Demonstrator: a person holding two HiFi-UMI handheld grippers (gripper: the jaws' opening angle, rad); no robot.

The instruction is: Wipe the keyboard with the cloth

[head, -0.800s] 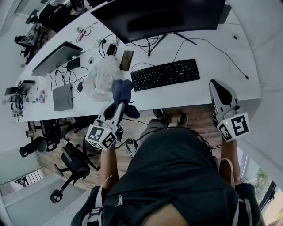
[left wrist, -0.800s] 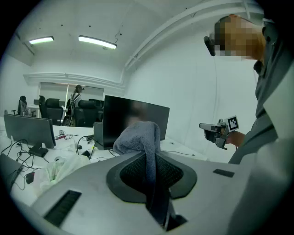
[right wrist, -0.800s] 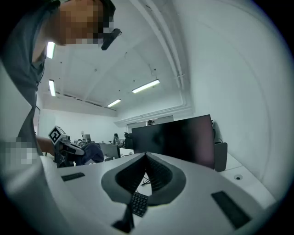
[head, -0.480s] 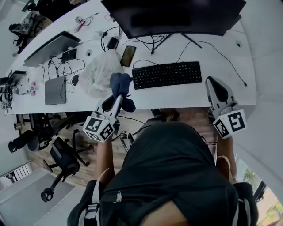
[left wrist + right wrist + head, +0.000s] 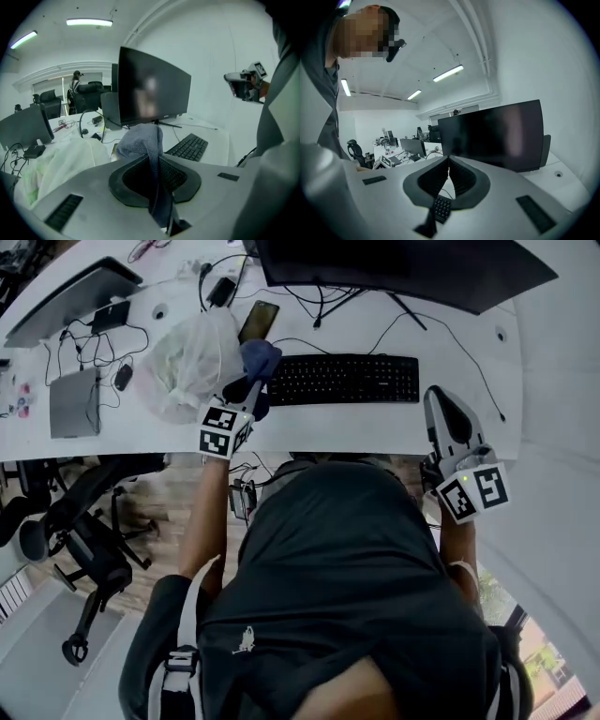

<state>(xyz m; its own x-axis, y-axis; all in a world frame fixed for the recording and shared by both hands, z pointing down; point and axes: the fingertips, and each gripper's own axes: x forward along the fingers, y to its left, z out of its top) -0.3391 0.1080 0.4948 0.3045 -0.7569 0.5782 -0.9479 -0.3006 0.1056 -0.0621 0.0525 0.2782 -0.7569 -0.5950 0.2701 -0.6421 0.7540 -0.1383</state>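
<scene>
A black keyboard (image 5: 345, 379) lies on the white desk (image 5: 394, 423) in front of a dark monitor (image 5: 403, 268). My left gripper (image 5: 251, 390) is shut on a blue-grey cloth (image 5: 260, 359), held just left of the keyboard's left end. In the left gripper view the cloth (image 5: 143, 143) bunches above the closed jaws of the left gripper (image 5: 154, 159), and the keyboard (image 5: 190, 146) lies beyond to the right. My right gripper (image 5: 441, 413) hovers over the desk's near edge, right of the keyboard, shut and empty. A slice of the keyboard (image 5: 440, 210) shows below the jaws of the right gripper (image 5: 449, 169).
A white plastic bag (image 5: 187, 362) lies left of the cloth. A phone (image 5: 254, 322), cables (image 5: 309, 301), a laptop (image 5: 70, 292) and a grey box (image 5: 75, 401) sit further left. An office chair (image 5: 84, 540) stands by the desk's left front.
The left gripper carried the cloth forward from the desk's near edge to the keyboard's left end. The right gripper stayed near the desk's front right.
</scene>
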